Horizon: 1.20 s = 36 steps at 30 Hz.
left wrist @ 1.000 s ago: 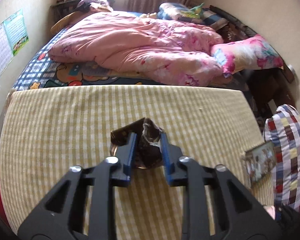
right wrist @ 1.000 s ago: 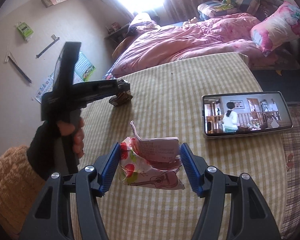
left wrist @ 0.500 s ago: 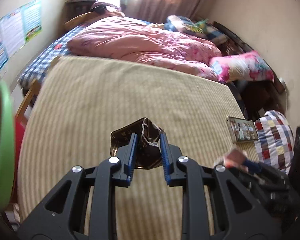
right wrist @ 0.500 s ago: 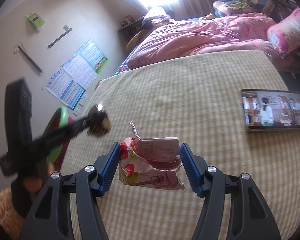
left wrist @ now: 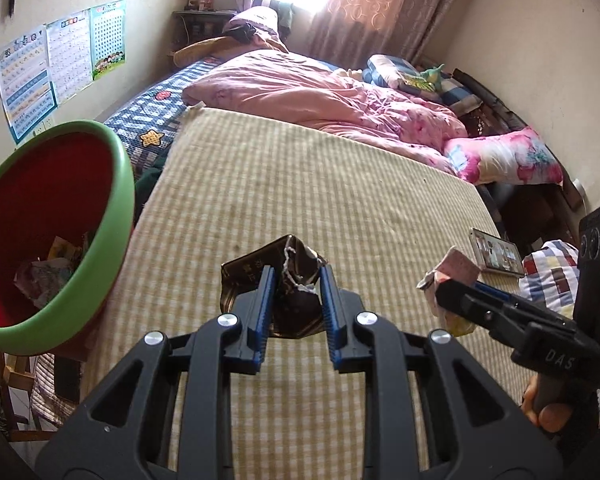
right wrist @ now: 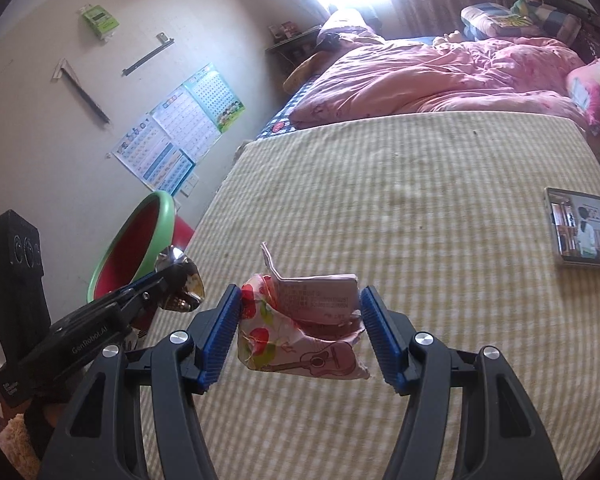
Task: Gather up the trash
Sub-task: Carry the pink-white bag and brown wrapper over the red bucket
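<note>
Clearly the left hand-held gripper (left wrist: pixel 294 304), clamped on a dark wrapper (left wrist: pixel 278 280), and the right (right wrist: pixel 300 326), pinching a pink wrapper (right wrist: pixel 300 332), could drop either short of the bin (left wrist: pixel 112 208) beside the bench (left wrist: pixel 300 184).

The red bin (left wrist: pixel 48 236) with the green rim is cut off by the left edge of the left wrist view, and the scraps lying in it are too jumbled to name. In the right wrist view the phone (right wrist: pixel 584 234) on the counter (right wrist: pixel 420 200) runs off the right edge. The print on the pink wrapper (right wrist: pixel 312 320) is too small to read.
</note>
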{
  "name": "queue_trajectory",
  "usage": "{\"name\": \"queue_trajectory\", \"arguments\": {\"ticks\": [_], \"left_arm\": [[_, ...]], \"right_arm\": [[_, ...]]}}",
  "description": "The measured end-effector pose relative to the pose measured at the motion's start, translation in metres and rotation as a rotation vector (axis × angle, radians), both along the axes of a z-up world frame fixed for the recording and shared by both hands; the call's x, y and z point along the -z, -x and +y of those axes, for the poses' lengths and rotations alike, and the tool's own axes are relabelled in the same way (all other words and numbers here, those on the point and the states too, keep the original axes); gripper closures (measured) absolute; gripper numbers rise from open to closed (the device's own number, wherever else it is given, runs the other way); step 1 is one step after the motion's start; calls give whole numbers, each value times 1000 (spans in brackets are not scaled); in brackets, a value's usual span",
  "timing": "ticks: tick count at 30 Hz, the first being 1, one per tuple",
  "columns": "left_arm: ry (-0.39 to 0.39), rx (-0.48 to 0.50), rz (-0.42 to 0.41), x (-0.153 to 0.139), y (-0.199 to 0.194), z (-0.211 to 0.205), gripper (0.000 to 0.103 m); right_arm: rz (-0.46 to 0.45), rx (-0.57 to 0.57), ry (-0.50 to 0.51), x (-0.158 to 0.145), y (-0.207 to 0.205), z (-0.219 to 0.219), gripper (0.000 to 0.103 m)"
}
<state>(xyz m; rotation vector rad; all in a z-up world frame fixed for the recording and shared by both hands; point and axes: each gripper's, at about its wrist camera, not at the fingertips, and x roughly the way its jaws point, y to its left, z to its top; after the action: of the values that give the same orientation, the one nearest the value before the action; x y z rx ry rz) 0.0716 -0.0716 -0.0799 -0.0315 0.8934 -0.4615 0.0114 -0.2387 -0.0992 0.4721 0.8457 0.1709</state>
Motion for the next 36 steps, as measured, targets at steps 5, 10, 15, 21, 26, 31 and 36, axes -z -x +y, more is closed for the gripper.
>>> {"name": "queue_trajectory", "arguments": {"ticks": [5,10,15,21,26,31,36], "left_arm": [[8,1,1,2,4,8,81],[16,0,-3,1,3,16,81],[25,-7,-4,0,1,29,81],[33,-15,-4,0,-3,45,81],[39,-9,4,1,-7,58,81],[41,-1,0,0,-14,70,81],[51,6,-7,-6,-18,81,81]], "right_arm": [[-1,-1,6,-1,-1,8,43],[-2,-7,11,-3,-4,17,43],[-3,-18,19,-3,-9,29,43],[4,-30,27,-2,-17,46,43],[9,-34,31,-1,-22,59,43],[15,-29,39,-1,-27,70,43],[23,-21,47,1,-32,80,43]]}}
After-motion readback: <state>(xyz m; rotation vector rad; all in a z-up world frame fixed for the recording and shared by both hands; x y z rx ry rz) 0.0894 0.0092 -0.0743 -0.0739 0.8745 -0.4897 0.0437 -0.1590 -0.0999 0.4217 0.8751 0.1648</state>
